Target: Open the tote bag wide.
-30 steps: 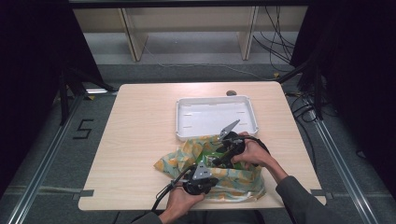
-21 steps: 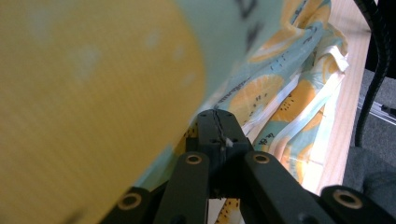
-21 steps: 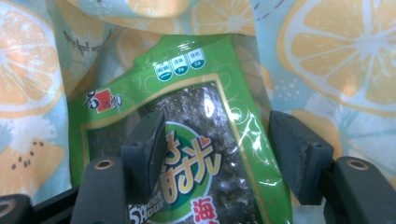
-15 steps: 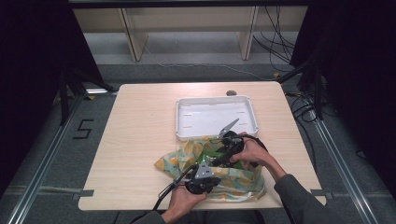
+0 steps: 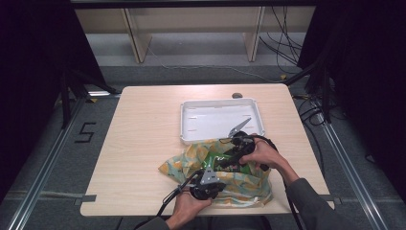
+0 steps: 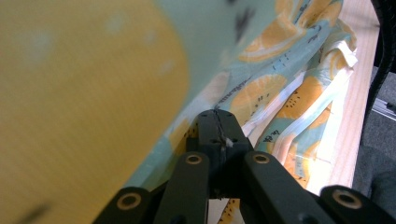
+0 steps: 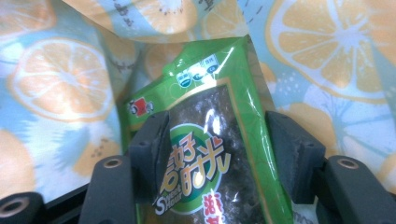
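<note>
Lying crumpled on the wooden desk (image 5: 143, 143) beside an empty white plastic tray (image 5: 221, 120), orange-slice-printed fabric bag (image 5: 239, 184) pinched by left gripper (image 6: 215, 122) fingers pressed together, green glossy snack packet (image 7: 210, 154) at its mouth gripped between right gripper (image 7: 219, 144) fingers.

Both arms wore dark grey sleeves. Each tool was black: the left tool (image 5: 207, 168) carried a grey three-cornered plate and trailed a black cable, and the right tool's (image 7: 218, 150) linkage arms showed brass-ringed pivot holes.
</note>
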`<state>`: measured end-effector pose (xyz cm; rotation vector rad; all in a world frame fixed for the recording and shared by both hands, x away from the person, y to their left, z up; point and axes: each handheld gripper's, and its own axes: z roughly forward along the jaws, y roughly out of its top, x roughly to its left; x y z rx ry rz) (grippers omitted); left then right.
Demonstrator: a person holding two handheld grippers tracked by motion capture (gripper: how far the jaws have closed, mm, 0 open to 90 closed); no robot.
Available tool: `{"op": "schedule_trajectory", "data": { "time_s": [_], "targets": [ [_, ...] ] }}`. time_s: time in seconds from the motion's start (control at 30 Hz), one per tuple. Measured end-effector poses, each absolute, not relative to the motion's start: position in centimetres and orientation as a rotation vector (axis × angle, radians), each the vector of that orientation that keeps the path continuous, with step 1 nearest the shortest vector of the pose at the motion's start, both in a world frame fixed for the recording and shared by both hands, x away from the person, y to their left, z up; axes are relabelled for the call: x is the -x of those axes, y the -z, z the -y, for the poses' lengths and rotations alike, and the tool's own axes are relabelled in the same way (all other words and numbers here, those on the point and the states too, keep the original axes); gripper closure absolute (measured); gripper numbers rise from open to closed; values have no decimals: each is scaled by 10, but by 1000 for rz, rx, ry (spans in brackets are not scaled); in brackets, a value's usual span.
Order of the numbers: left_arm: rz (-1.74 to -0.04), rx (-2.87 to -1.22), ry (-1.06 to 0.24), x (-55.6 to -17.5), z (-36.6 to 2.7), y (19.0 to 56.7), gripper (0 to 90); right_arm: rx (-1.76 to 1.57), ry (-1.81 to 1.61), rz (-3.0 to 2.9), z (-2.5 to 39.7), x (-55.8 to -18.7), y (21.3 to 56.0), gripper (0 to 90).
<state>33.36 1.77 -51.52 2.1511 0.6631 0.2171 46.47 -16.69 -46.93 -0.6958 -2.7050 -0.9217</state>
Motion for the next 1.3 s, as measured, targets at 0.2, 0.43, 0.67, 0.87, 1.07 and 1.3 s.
{"op": "schedule_trajectory", "data": {
  "time_s": [0.2,0.43,0.67,0.87,1.07,1.3],
  "targets": [
    [-695,-2119,-197,-331,-16,516,898,695,941,2709,168,-462,464,452],
    [-699,-2116,-191,-331,-15,517,898,711,934,2717,168,-461,463,445],
    [-696,-2117,-190,-332,-15,518,898,713,883,2684,163,-458,470,465],
    [-670,-2140,-201,-333,-17,517,898,698,899,2698,162,-459,463,521],
    [-673,-2140,-204,-334,-17,516,897,692,907,2704,165,-457,456,584],
    [-666,-2144,-209,-334,-17,516,898,646,938,2694,166,-454,448,700]
  ]
}}
